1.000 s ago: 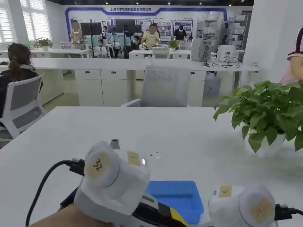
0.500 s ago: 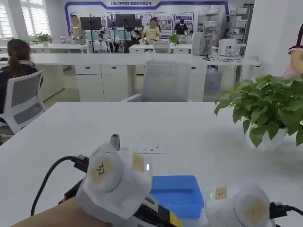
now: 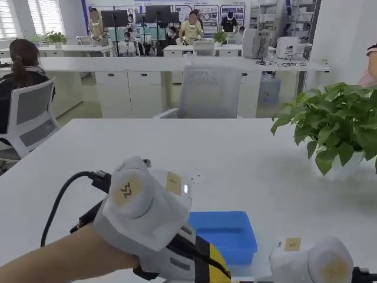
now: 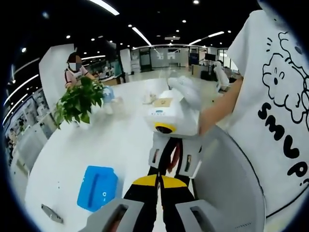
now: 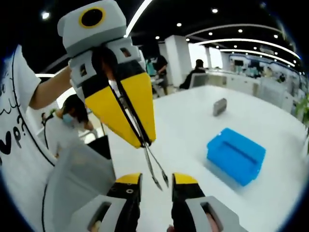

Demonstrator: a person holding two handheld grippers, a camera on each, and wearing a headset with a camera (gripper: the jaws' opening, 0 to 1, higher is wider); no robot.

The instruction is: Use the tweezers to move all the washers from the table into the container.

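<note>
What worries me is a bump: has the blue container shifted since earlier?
No. The blue container keeps its spot relative to the potted plant; the camera moved.

Your left gripper [image 3: 210, 266] hangs low on the left over the white desk [image 3: 235, 159], its yellow jaws by the blue container [image 3: 227, 233]. Your right gripper [image 3: 315, 264] is bottom right, under the potted plant [image 3: 336, 130].

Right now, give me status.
Left gripper shut on tweezers. Right gripper open, tweezer tips between its jaws. Blue container nearby, unobstructed.
</note>
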